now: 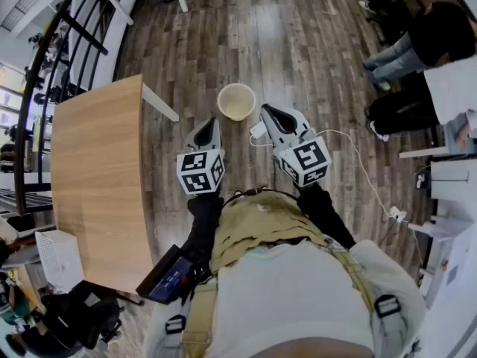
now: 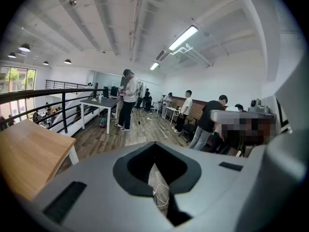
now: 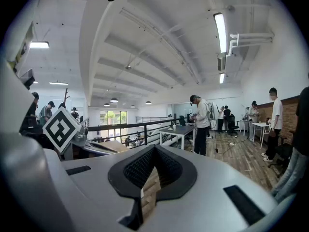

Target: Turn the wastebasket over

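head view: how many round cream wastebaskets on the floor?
1. The round cream plastic wastebasket stands open end up on the wooden floor, just beyond the left gripper and right gripper. Others may be hidden.

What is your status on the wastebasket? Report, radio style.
Left gripper and right gripper shut, empty. Wastebasket upright on floor, mouth up, untouched. White cable alongside, not blocking.

An open-plan office on a mezzanine: wood-plank floor, black railing at 9 o'clock, white bench at 11 o'clock, people standing about, ceiling strip lights, brick wall at 3 o'clock.
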